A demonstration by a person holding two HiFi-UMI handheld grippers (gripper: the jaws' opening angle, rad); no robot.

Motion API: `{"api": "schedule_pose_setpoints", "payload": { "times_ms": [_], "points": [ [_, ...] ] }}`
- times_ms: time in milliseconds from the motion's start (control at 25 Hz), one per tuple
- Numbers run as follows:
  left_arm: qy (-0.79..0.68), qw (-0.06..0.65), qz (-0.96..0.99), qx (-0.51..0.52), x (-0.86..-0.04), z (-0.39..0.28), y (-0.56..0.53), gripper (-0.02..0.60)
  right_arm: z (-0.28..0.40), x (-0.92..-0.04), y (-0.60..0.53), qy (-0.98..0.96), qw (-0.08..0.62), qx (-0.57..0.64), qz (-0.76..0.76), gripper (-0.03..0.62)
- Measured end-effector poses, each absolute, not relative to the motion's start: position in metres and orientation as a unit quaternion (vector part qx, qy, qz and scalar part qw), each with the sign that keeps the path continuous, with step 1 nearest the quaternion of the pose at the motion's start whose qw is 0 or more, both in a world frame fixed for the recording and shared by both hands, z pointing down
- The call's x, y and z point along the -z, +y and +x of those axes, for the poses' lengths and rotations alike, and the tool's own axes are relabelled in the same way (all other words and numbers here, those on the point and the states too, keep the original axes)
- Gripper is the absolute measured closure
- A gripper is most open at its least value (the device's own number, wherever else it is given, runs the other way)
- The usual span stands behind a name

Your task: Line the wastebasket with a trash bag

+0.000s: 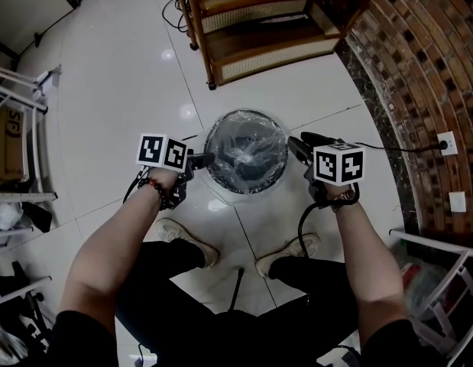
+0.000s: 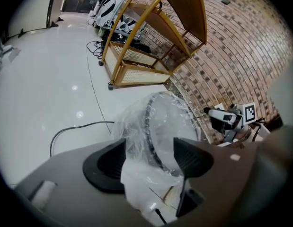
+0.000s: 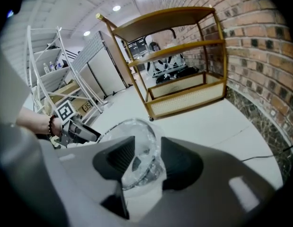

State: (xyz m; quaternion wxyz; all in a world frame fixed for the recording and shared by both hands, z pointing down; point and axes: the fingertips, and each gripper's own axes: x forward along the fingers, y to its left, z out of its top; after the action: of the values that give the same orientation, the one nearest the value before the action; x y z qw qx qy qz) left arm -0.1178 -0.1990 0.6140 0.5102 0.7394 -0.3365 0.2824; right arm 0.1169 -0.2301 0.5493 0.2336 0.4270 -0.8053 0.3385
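A round wastebasket (image 1: 221,183) stands on the white floor, lined with a clear trash bag (image 1: 247,147) that is folded out over its rim. My left gripper (image 1: 202,160) is at the rim's left side and my right gripper (image 1: 297,147) at its right side. In the left gripper view the left gripper (image 2: 148,148) stands open, and crinkled bag film (image 2: 137,174) and the dark rim (image 2: 148,126) show between its jaws without being pinched. In the right gripper view the right gripper (image 3: 147,145) is open too, and the bag-covered rim (image 3: 132,126) lies in its gap.
A wooden rattan shelf cart (image 1: 267,29) stands behind the basket. A brick wall (image 1: 419,60) with an outlet (image 1: 447,142) runs along the right. Metal racks (image 1: 22,128) stand at the left. The person's shoes (image 1: 186,239) are just in front of the basket.
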Motion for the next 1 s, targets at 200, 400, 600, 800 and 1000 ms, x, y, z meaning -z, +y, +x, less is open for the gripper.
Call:
{"api": "schedule_pose_setpoints", "payload": {
  "times_ms": [200, 400, 600, 800, 1000],
  "points": [
    [-0.320, 0.524, 0.738, -0.279, -0.617, -0.099, -0.180, 0.270, 0.109, -0.547, -0.214, -0.806, 0.232, -0.344, 0.423, 0.422],
    [-0.345, 0.486, 0.749, -0.291, -0.600, -0.106, -0.179, 0.270, 0.108, -0.531, -0.204, -0.806, 0.225, -0.336, 0.432, 0.427],
    [-0.347, 0.426, 0.789, -0.276, -0.553, -0.093, -0.175, 0.303, 0.088, -0.501, -0.191, -0.818, 0.215, -0.310, 0.435, 0.477],
    [-0.333, 0.372, 0.828, -0.255, -0.506, -0.071, -0.167, 0.346, 0.063, -0.466, -0.181, -0.830, 0.205, -0.282, 0.435, 0.545],
    [-0.337, 0.313, 0.854, -0.245, -0.465, -0.057, -0.167, 0.413, 0.047, -0.437, -0.177, -0.832, 0.197, -0.260, 0.448, 0.592]
  ]
}}
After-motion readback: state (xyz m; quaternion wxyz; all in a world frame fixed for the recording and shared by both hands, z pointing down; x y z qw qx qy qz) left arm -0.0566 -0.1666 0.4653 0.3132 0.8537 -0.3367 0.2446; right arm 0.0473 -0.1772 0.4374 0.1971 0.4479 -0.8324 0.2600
